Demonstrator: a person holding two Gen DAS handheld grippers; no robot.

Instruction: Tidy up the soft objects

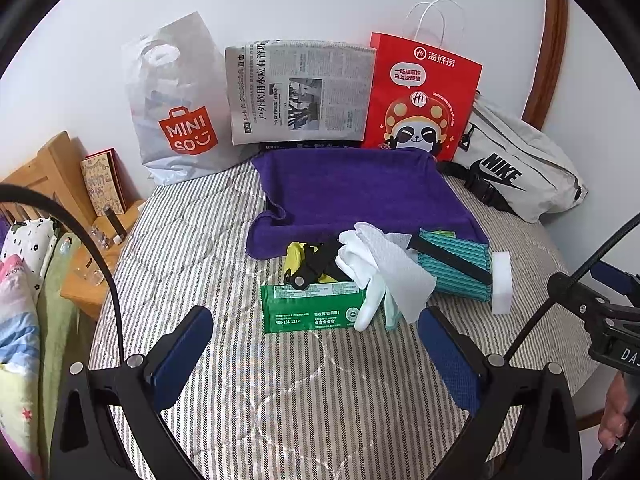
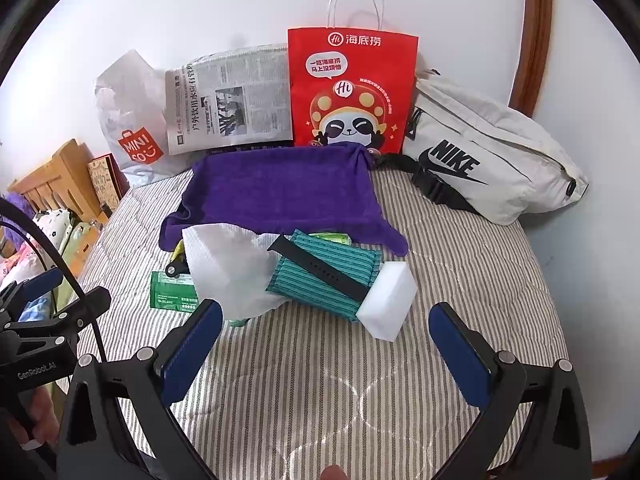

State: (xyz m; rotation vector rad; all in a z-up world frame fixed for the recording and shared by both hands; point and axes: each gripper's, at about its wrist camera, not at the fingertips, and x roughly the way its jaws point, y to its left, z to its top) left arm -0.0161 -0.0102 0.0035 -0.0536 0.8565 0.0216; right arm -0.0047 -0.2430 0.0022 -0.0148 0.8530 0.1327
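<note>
A pile of small things lies on the striped bed in front of a purple towel (image 1: 352,192) (image 2: 280,188). In it are a green tissue pack (image 1: 308,308) (image 2: 170,292), a white glove (image 1: 360,264), a white paper towel (image 1: 404,276) (image 2: 228,268), a teal striped cloth (image 1: 460,272) (image 2: 320,280) with a black watch strap (image 1: 452,260) (image 2: 320,268) across it, a white sponge block (image 1: 501,288) (image 2: 388,304) and a yellow-and-black item (image 1: 304,260). My left gripper (image 1: 316,344) is open just short of the tissue pack. My right gripper (image 2: 326,340) is open, just short of the sponge.
Against the wall stand a white Miniso bag (image 1: 176,112) (image 2: 128,132), a folded newspaper (image 1: 296,92) (image 2: 232,100), a red paper bag (image 1: 420,96) (image 2: 352,88) and a white Nike waist bag (image 1: 516,164) (image 2: 488,152). A wooden bedside shelf (image 1: 60,176) stands at left.
</note>
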